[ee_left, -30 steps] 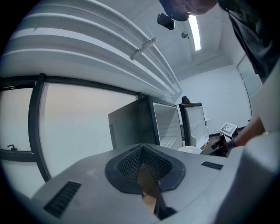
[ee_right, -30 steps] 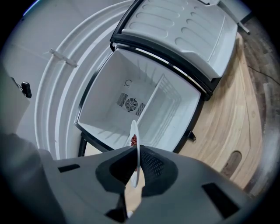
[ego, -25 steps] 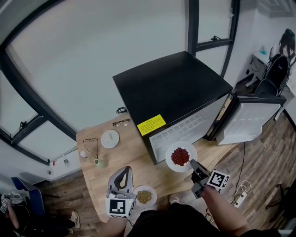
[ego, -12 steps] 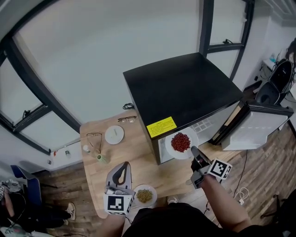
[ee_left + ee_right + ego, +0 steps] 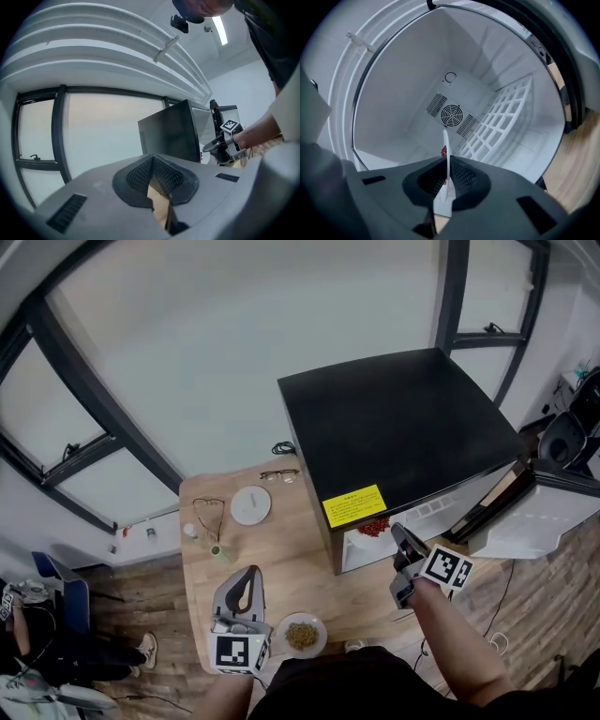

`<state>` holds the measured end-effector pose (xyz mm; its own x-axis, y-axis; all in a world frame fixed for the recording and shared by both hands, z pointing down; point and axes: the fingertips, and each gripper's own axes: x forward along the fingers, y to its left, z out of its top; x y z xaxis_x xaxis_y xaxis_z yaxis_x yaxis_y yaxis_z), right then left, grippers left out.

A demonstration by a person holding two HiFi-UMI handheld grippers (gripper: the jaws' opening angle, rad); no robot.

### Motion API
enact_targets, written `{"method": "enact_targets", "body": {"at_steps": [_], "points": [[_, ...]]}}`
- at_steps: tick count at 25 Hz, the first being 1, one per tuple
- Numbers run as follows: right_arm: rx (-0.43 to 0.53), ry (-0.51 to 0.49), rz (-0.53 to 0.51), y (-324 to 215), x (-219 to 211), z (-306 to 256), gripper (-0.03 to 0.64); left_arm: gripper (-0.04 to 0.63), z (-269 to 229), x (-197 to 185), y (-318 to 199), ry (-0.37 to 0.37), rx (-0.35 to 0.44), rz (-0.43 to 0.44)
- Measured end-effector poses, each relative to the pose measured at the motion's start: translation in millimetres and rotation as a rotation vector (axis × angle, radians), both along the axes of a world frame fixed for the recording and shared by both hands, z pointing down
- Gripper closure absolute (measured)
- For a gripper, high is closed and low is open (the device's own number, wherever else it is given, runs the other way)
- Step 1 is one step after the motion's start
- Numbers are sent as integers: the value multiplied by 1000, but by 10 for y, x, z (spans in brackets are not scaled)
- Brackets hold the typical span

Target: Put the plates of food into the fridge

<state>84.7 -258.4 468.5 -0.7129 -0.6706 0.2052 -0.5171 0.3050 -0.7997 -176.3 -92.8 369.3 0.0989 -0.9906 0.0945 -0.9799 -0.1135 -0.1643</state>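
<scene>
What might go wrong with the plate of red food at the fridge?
The right gripper pinches the plate only by its rim, so it might tilt and spill the red food. The plate might also bump the wire rack inside the fridge.

The wooden bench (image 5: 281, 563) carries a black-topped fridge (image 5: 403, 423) at its right end, door side facing the near edge. Left of the fridge, at the far edge, lies a pair of spectacles (image 5: 278, 475), with a flat white disc (image 5: 250, 504) just beside them. Further left lie a second pair of glasses (image 5: 208, 517), a small white object (image 5: 190, 531) (too small to identify) and a little green cup (image 5: 218, 552). A plate of brownish food (image 5: 300, 636) sits by the near edge.
</scene>
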Motion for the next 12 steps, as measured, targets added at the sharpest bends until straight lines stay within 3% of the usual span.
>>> {"method": "enact_targets", "body": {"at_steps": [6, 12], "points": [[5, 73, -29, -164, -139, -1, 584, 591, 9, -136, -1, 9, 1, -47], [71, 319, -63, -334, -210, 50, 555, 591, 72, -145, -21, 33, -7, -64]]}}
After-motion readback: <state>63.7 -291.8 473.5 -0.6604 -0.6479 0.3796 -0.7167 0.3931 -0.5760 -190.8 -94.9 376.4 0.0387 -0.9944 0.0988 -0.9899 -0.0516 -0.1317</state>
